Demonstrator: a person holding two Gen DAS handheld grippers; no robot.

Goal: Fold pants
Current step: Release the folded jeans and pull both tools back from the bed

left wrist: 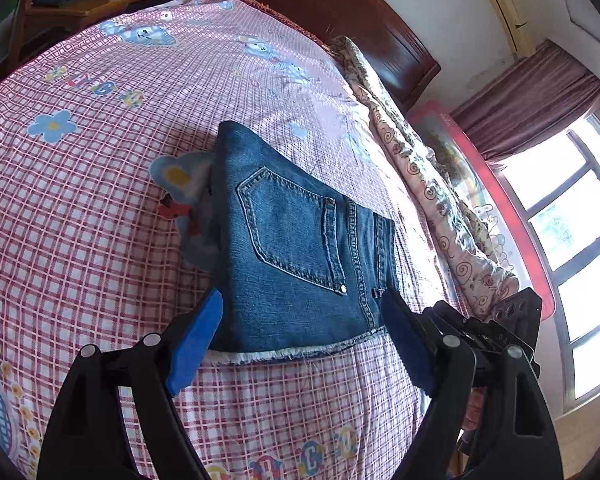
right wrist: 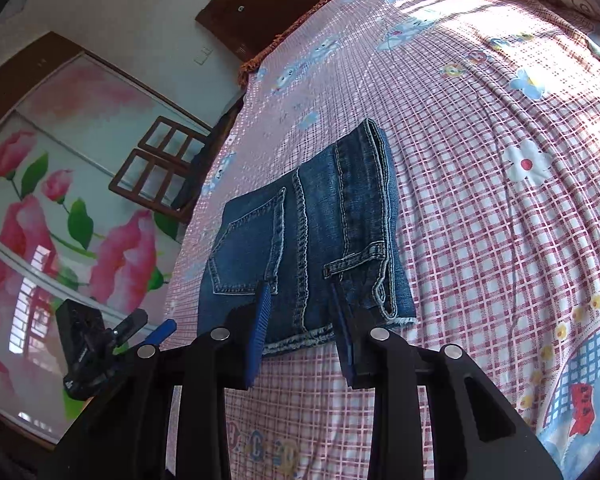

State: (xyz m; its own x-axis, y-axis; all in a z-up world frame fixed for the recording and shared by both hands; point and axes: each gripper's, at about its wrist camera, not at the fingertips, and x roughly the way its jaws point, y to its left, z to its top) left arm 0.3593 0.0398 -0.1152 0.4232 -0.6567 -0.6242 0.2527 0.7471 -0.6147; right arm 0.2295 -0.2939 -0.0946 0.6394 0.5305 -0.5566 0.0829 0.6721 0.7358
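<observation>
A bed [left wrist: 100, 208] covered in a pink checked cartoon-print sheet. Folded denim pants [left wrist: 300, 248] lie flat on it, just beyond the fingers; a rumpled floral quilt [left wrist: 432, 184] lines its far edge.

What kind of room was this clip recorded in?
Most likely a home bedroom. The folded jeans lie on a bed with a pink checked cartoon sheet and a dark wooden headboard. A wardrobe with flower-printed sliding doors and a curtained window stand alongside.

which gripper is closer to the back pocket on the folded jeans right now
Left, as far as these views show. The left gripper is open, straddling the jeans at the frayed edge below the back pocket. The right gripper, also open, sits beside the pocket's corner, nearer the belt loop.
</observation>
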